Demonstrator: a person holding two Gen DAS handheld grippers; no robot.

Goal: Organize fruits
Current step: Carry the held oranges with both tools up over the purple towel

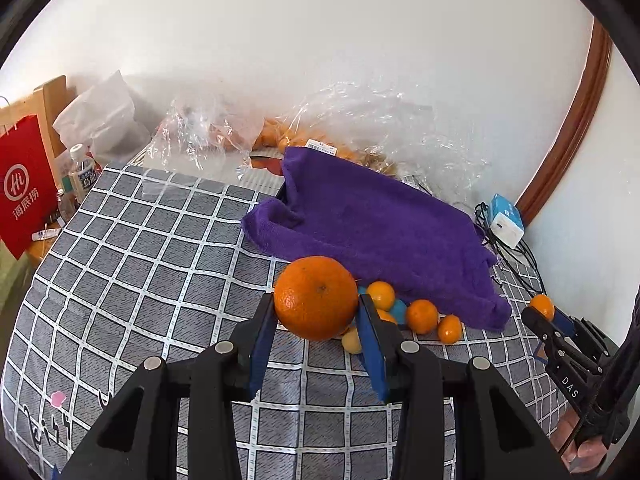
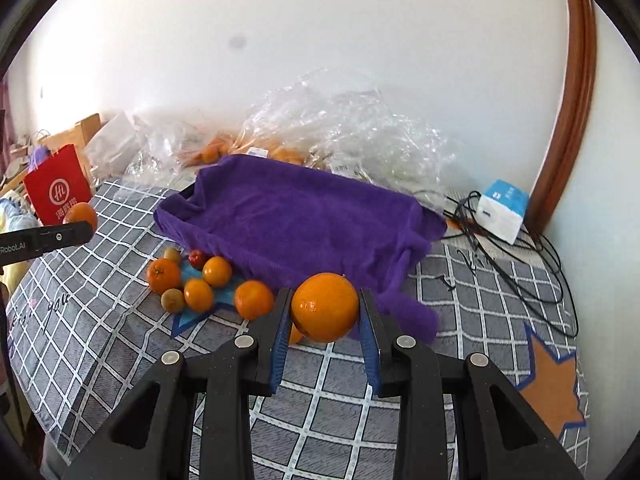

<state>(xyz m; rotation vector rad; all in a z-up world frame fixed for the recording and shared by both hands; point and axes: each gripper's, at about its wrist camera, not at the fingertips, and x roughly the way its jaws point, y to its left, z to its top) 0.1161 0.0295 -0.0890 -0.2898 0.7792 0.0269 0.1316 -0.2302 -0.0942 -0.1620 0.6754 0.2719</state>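
My left gripper (image 1: pixel 317 304) is shut on a large orange (image 1: pixel 316 298), held above the checked cloth. It also shows at the left edge of the right wrist view (image 2: pixel 82 224). My right gripper (image 2: pixel 325 308) is shut on another orange (image 2: pixel 325 307); it shows at the right of the left wrist view (image 1: pixel 540 314). Several small oranges (image 2: pixel 216 271) and small dull fruits (image 2: pixel 173 300) lie in a loose heap on the cloth, just in front of a tray draped with a purple towel (image 2: pixel 296 216). The heap also appears behind my left fingers (image 1: pixel 422 316).
Clear plastic bags with more oranges (image 2: pixel 280 152) lie behind the tray by the wall. A blue-white box (image 2: pixel 502 208) and black cables (image 2: pixel 520 256) sit at the right. A red paper bag (image 1: pixel 24 188) and a bottle (image 1: pixel 82 172) stand at the left edge.
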